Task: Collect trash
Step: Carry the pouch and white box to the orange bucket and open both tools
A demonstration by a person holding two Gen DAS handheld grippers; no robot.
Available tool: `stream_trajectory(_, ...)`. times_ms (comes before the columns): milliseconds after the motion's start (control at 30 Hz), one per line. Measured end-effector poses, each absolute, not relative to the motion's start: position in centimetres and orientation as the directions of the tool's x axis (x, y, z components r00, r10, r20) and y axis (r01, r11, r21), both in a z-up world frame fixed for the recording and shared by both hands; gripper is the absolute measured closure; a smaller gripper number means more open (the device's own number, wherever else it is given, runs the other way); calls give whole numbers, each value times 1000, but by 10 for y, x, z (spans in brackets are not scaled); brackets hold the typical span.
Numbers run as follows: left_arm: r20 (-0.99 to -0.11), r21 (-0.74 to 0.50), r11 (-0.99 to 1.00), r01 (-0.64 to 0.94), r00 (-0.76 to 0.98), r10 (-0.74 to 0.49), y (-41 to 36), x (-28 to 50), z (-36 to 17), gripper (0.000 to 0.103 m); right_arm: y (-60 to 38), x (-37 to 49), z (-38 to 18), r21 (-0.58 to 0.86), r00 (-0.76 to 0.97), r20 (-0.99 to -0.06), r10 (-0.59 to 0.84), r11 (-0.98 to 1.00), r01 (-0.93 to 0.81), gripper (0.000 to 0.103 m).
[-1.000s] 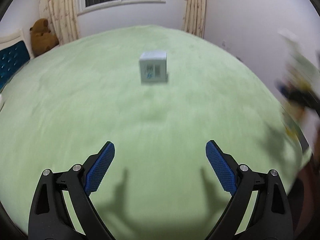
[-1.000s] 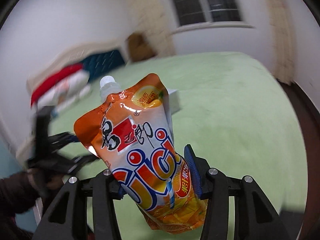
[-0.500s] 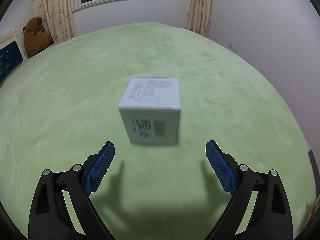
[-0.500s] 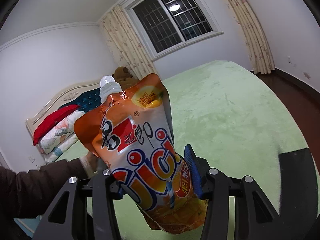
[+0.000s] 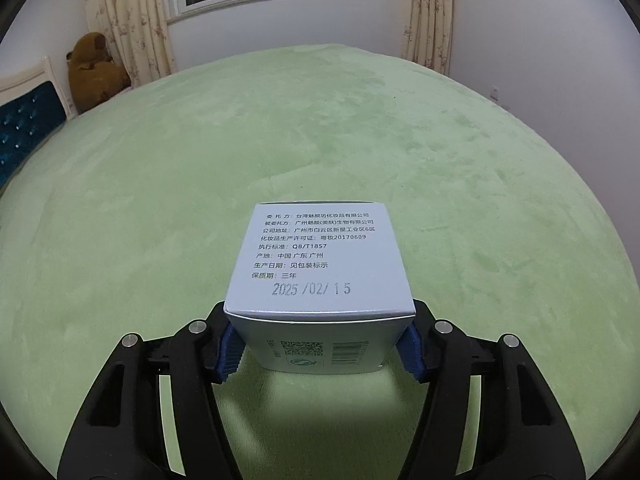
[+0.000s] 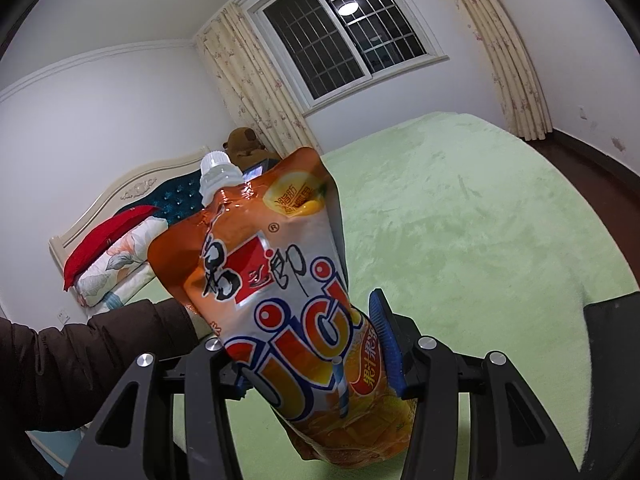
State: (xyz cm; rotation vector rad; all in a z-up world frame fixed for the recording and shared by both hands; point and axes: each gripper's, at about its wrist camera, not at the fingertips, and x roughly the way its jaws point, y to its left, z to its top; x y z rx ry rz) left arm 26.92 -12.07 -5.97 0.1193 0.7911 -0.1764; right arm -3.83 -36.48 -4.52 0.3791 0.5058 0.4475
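The left gripper is clamped on a pale blue box, its blue pads pressed against the box's two lower side faces. The box sits squarely between the fingers, printed top face turned up with a stamped date showing, barcode face toward the camera, and its underside rests on or just above the green bedspread; I cannot tell which. The box's far end reaches out past the fingertips toward the middle of the bed.

The right gripper is closed on an orange juice pouch, pinching it near its lower half. The pouch stands tilted, its white cap leaning up and to the left, and its bottom hangs below the fingers, held in the air above the bedspread.

Behind the pouch, a dark sleeve reaches across. A brown teddy bear sits by the curtains, beside the blue headboard, and a red pillow lies on folded bedding.
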Motion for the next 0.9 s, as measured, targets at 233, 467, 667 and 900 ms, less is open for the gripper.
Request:
stream_trajectory(233,-681,114,977,183,730,-57,-123,222,-34,44,-357,-46,-40,436,778,-407,478,851,-294,54)
stream_trajectory(467,-638,140,976,169,769,-42,-115,137,0,44,-343,-67,-32,448,763,-438,476,851,-274,54)
stream_trajectory(667,-636,110,982,152,771,-48,-98,55,10,43,-325,-90,-30,435,735,-471,488,853,-287,54)
stream_trajectory(900,-659,66,989,134,750,-58,-79,-13,0,43,-310,-111,-34,450,703,-498,508,844,-291,54)
